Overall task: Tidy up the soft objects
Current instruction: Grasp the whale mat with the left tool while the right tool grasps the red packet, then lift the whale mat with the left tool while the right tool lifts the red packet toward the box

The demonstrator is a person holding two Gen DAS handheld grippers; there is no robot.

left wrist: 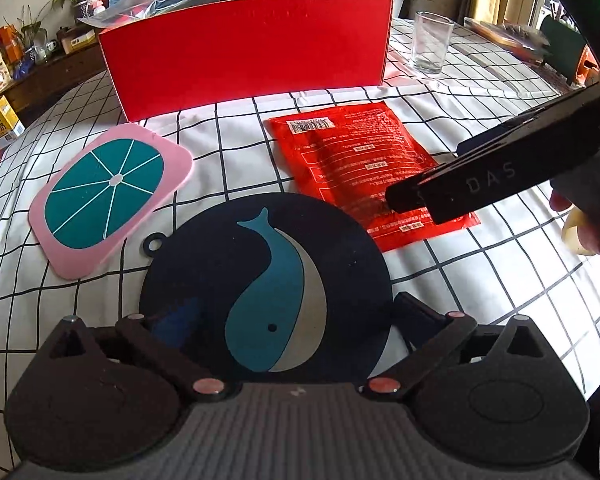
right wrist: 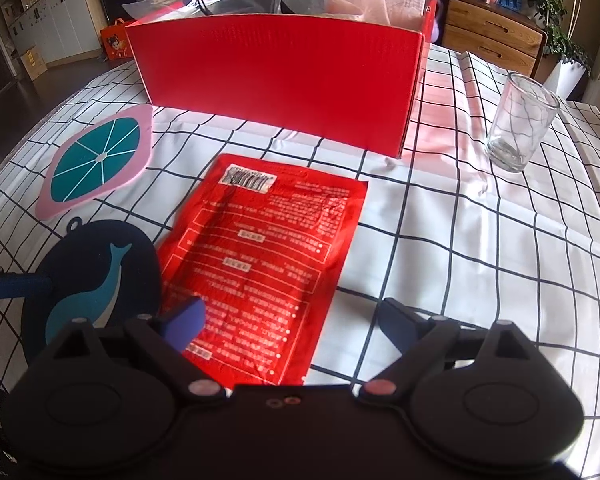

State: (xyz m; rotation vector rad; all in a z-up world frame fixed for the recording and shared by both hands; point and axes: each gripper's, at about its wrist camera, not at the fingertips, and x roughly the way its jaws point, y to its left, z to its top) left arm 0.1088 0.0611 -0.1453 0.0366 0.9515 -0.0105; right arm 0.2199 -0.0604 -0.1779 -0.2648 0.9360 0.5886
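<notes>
Three soft flat things lie on the checked worktop before the red box [right wrist: 276, 80]. Nearest, the whale mat [left wrist: 266, 280] sits between the wide-open, empty left tongs [left wrist: 280, 312]: floppy, light, best pinched at its rim. Right tongs [right wrist: 292, 320], open and empty, straddle the crinkly red pouch [right wrist: 264, 248]. At ten o'clock lies the pink mat [left wrist: 112, 196].

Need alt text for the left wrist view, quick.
Open left tongs straddle a round dark rubber whale mat on the checked tablecloth. Beyond lie a pink mat, a red foil packet and a red box.
</notes>
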